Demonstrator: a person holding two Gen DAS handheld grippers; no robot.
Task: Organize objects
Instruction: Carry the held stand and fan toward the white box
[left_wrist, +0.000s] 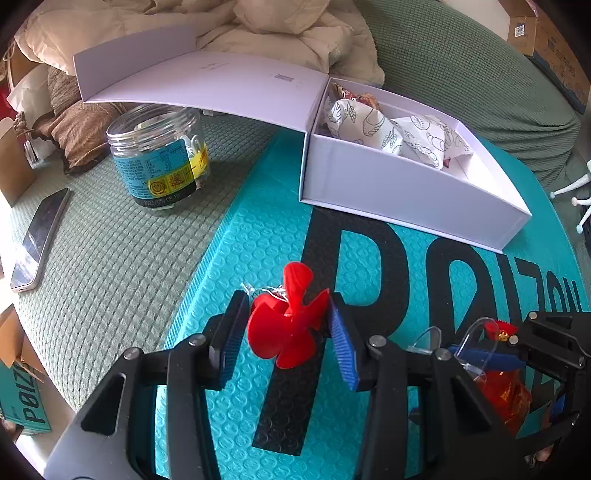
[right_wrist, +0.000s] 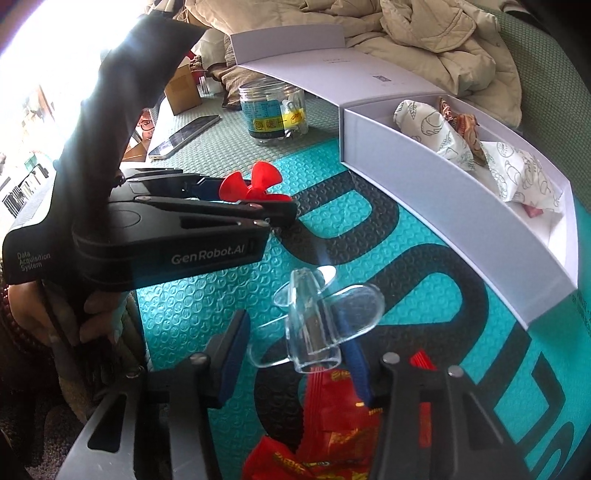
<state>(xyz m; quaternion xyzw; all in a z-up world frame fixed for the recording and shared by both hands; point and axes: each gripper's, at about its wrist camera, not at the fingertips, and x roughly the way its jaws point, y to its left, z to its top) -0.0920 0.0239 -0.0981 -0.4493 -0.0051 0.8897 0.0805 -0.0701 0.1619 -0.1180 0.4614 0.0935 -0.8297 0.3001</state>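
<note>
My left gripper (left_wrist: 288, 300) is shut on a red plastic propeller (left_wrist: 280, 339), one blue pad against a blade on each side, just above a teal bubble mailer (left_wrist: 240, 258). Seen from the right wrist, the left gripper (right_wrist: 255, 195) carries that red propeller (right_wrist: 255, 177) at its tips. A clear plastic propeller (right_wrist: 314, 321) sits between the pads of my right gripper (right_wrist: 291, 319), which looks shut on it. A red foil packet (right_wrist: 332, 413) lies under that gripper. In the left wrist view the right gripper (left_wrist: 487, 343) is at the lower right.
An open white box (left_wrist: 388, 184) with patterned paper wraps (left_wrist: 369, 125) stands behind on the mailer, its lid folded back. A clear jar (left_wrist: 159, 158) and a phone (left_wrist: 40, 236) lie left on green bedding. A beige jacket (left_wrist: 288, 29) is heaped behind. A hand (right_wrist: 92, 314) holds the left gripper.
</note>
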